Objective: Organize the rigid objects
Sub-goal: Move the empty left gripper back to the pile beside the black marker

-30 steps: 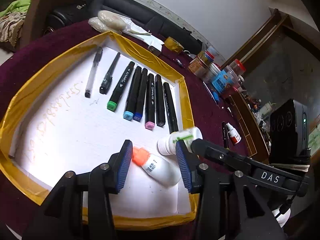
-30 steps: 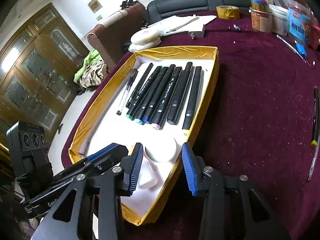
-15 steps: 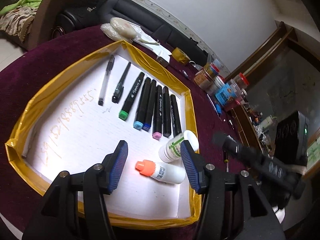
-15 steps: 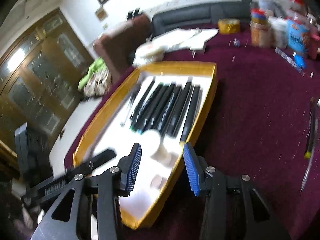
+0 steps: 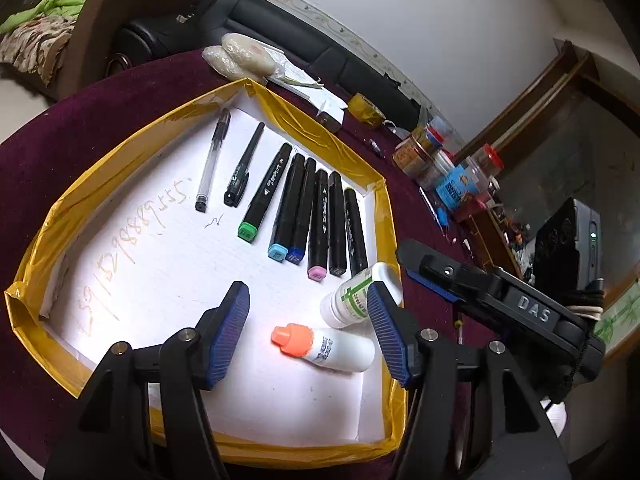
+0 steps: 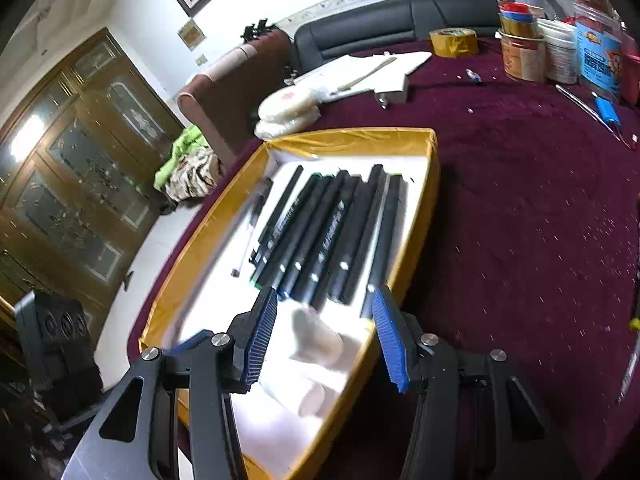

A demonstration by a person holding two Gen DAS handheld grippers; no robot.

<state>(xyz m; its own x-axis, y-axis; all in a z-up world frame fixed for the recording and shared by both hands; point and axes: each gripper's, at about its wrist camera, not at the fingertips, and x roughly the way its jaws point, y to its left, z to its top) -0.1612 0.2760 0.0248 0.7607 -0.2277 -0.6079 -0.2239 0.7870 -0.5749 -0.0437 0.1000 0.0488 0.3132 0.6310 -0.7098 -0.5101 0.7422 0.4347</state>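
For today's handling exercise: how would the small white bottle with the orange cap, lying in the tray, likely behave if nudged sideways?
The small white bottle with the orange cap lies on its side, so its round body would probably roll. Looks like smooth plastic, likely light and rigid, perhaps slippery.

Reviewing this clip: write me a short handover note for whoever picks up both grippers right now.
Left gripper: jaws opening, nothing gripped; the orange-capped bottle lies loose between them.
Right gripper: jaws opening, empty, above the white bottles.
Tray: the pens and markers lie in a row at the far end; the green-labelled bottle lies beside the orange-capped one at the near right corner.
Done: both bottles appear released inside the tray.
Left: probably the small items on the maroon cloth outside the tray.
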